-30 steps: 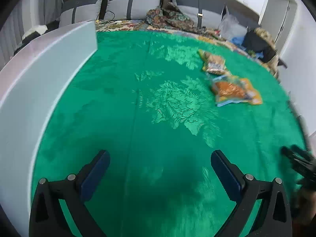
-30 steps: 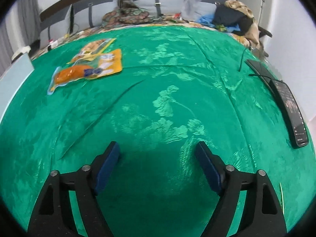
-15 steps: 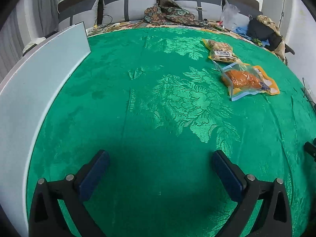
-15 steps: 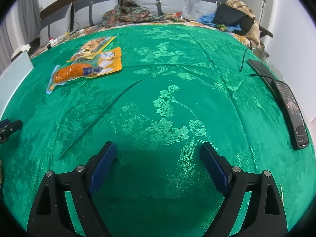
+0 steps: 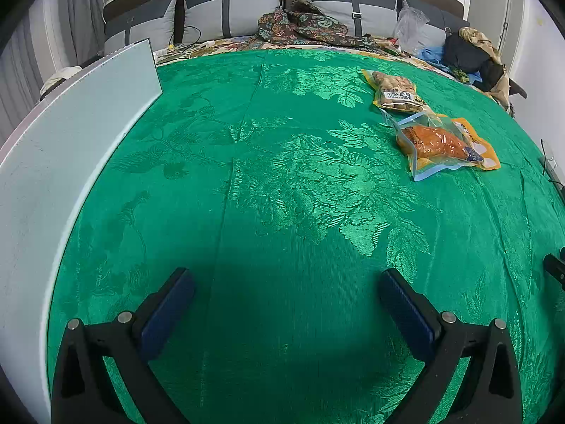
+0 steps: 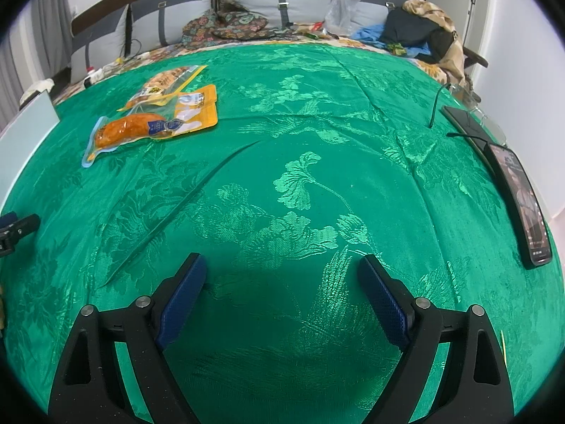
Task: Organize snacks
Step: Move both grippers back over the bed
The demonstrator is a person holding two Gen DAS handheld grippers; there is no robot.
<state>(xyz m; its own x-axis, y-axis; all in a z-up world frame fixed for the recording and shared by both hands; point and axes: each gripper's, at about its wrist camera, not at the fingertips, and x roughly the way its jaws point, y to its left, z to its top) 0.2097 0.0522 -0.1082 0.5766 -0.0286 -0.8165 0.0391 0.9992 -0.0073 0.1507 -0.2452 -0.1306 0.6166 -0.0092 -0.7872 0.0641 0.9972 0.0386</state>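
Two snack packets lie on the green cloth: one orange packet at two o'clock, one tan packet just beyond. One white board, nine o'clock. Two phones.

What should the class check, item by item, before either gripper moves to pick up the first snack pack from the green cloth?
1. Left gripper open and empty: ok.
2. Right gripper open and empty: ok.
3. Clear vacuum pack with orange food lying flat, unobstructed: ok.
4. Yellow-edged pack of brown snacks separate from it: not ok, they overlap.
5. White flat board is where snacks go: cannot tell.
6. Black phone clear of the packs: ok.
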